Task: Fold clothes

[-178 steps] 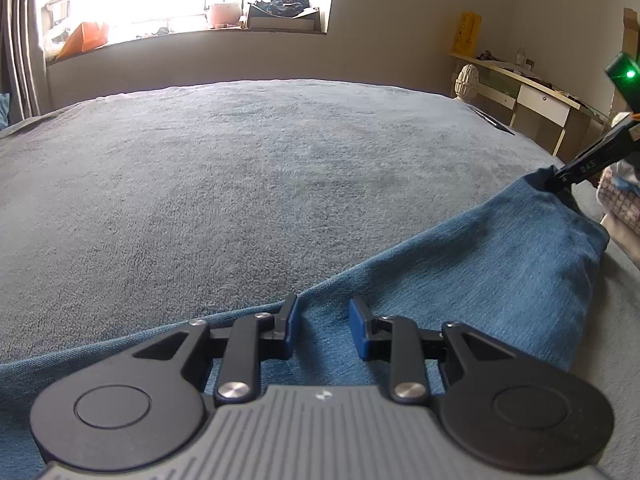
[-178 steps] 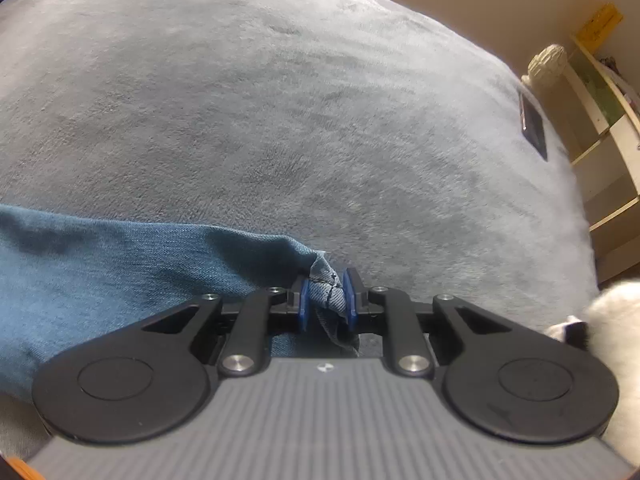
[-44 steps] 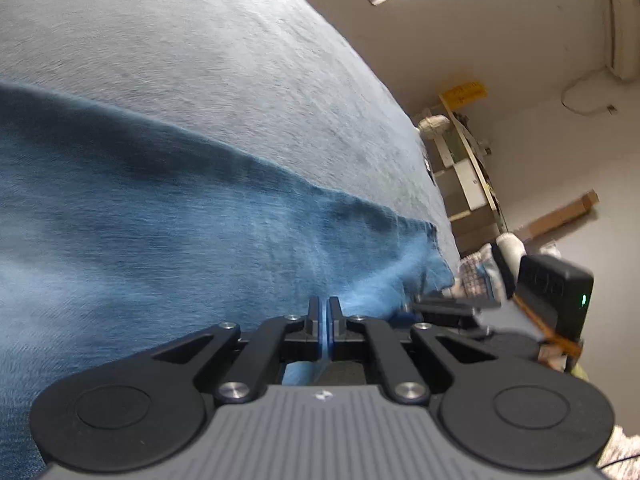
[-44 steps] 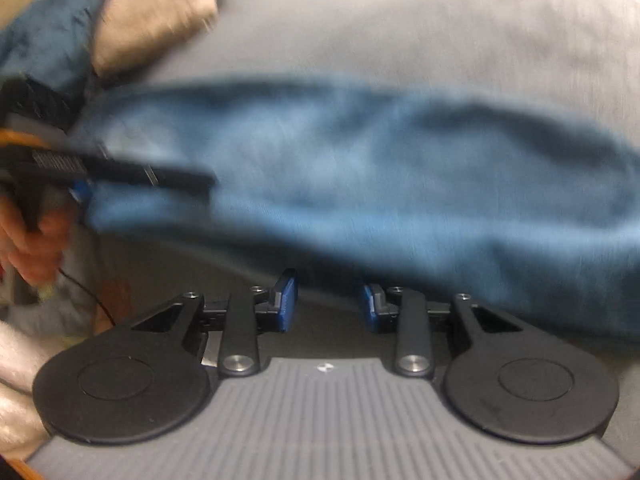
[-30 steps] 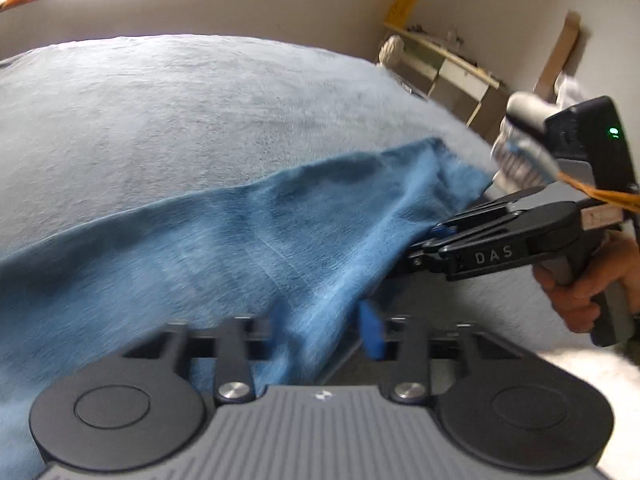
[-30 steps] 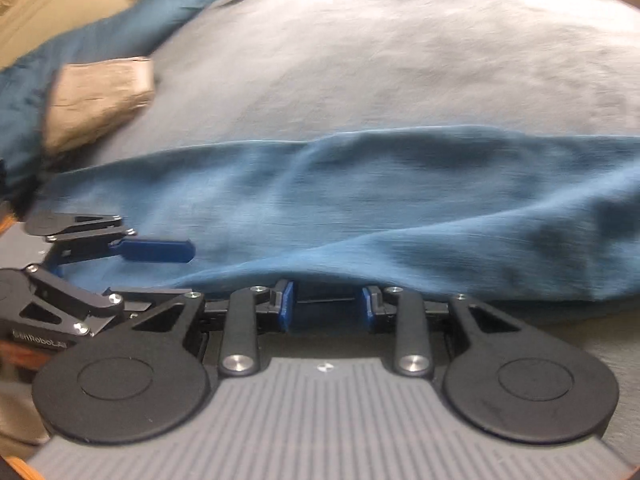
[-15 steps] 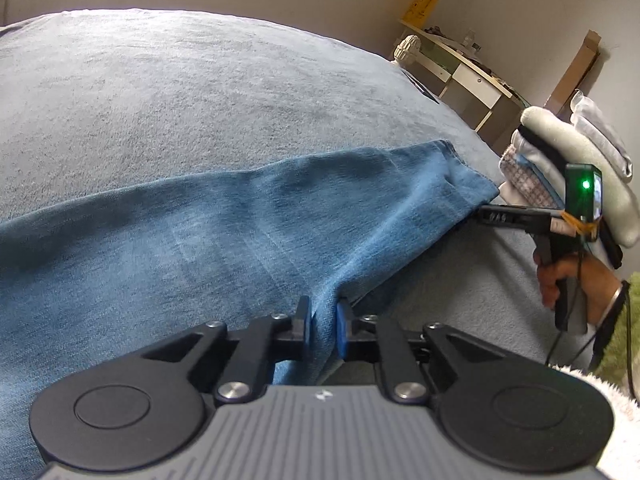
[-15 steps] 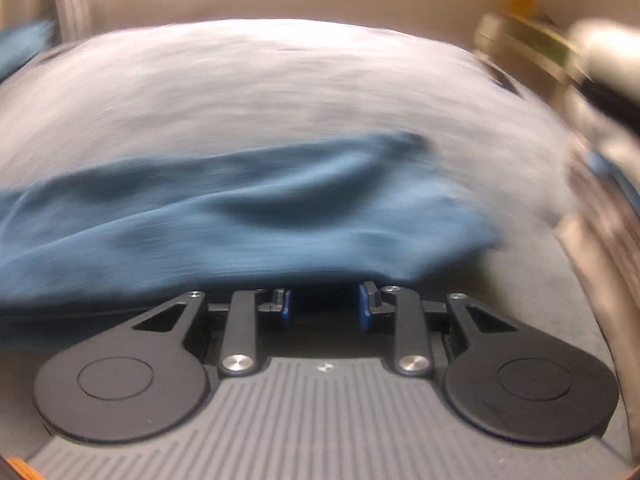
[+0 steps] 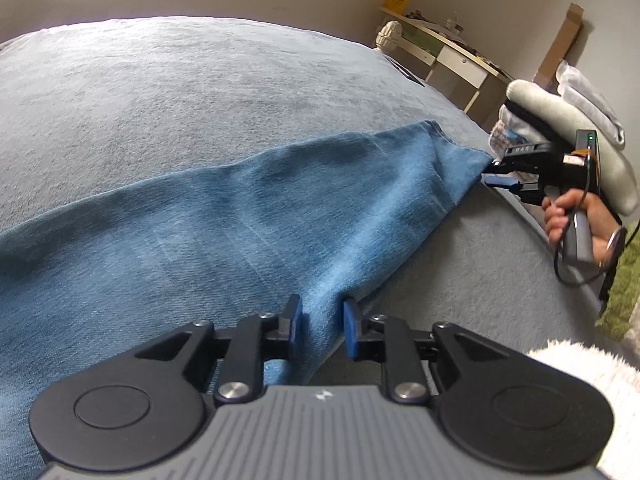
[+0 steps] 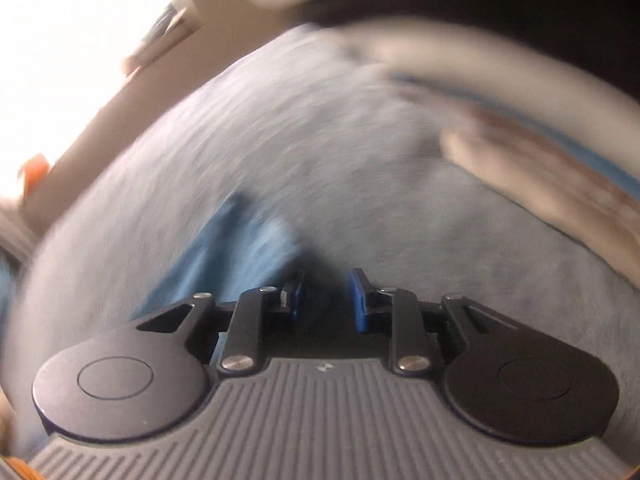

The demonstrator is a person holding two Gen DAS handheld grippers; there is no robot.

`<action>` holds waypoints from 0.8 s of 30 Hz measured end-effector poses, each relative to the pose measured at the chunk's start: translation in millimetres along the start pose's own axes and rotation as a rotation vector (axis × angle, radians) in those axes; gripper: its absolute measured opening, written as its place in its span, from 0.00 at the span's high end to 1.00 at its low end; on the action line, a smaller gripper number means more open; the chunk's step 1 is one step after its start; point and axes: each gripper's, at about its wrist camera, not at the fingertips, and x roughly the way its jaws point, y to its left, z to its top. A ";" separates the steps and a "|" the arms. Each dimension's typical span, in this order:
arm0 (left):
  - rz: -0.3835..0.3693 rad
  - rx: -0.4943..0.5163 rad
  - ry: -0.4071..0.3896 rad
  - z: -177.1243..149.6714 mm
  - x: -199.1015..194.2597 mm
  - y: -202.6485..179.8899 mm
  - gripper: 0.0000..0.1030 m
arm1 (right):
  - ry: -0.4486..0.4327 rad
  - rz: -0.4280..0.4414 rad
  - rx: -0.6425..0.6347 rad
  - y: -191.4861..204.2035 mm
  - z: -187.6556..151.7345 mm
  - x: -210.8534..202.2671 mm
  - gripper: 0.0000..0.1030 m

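- Jeans (image 9: 256, 216): laid lengthwise across grey bed (image 9: 200, 92); denim judged heavy, limp, non-slippery; best gripped at hem or folded edge.
- Left gripper (image 9: 319, 322): spread, straddling denim's near edge.
- Right gripper (image 9: 498, 172): spread at hem corner.

Parted right claw (image 10: 323, 298), seemingly beside denim (image 10: 240, 248)

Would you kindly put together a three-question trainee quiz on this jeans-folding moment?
1. True or false: the left claw is clamped shut on the jeans.
2. What lies under the jeans? A) wooden floor B) grey blanket C) glass table
3. Fill in: the right claw sits at the jeans' ___ end.

Key: 1 false, its jaws are apart with the denim edge between them; 2 B; 3 hem.
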 end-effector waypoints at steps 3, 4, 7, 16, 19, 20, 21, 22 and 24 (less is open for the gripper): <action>0.001 0.003 0.001 -0.2 0.2 -0.8 0.78 | 0.010 0.053 0.144 -21.1 3.1 -3.0 0.77; 0.001 0.004 0.001 -0.2 0.3 -1.1 0.77 | 0.013 0.074 0.173 -24.4 2.5 -4.9 0.76; 0.002 0.006 0.002 -0.4 0.5 -1.9 0.76 | 0.018 0.143 0.261 -31.6 -1.4 -10.0 0.70; 0.011 0.039 0.000 -2.2 -0.8 -5.4 0.69 | 0.017 0.159 0.298 -21.6 -18.7 -6.0 0.52; 0.015 0.046 -0.002 -2.9 -2.1 -6.3 0.64 | 0.019 0.102 0.221 -10.1 -21.7 -0.4 0.57; 0.016 0.049 -0.003 -3.2 -2.5 -6.6 0.62 | 0.011 0.081 0.190 -4.9 -22.8 -0.9 0.66; 0.017 0.051 -0.003 -3.4 -3.0 -6.9 0.61 | 0.005 0.068 0.160 -0.2 -23.2 -0.3 0.72; 0.017 0.050 -0.006 -3.8 -4.3 -6.3 0.60 | -0.004 0.056 0.130 3.9 -23.3 -0.5 0.86; 0.016 0.047 -0.013 -4.6 -7.1 -5.1 0.60 | -0.027 0.038 0.074 11.3 -22.8 -3.2 0.93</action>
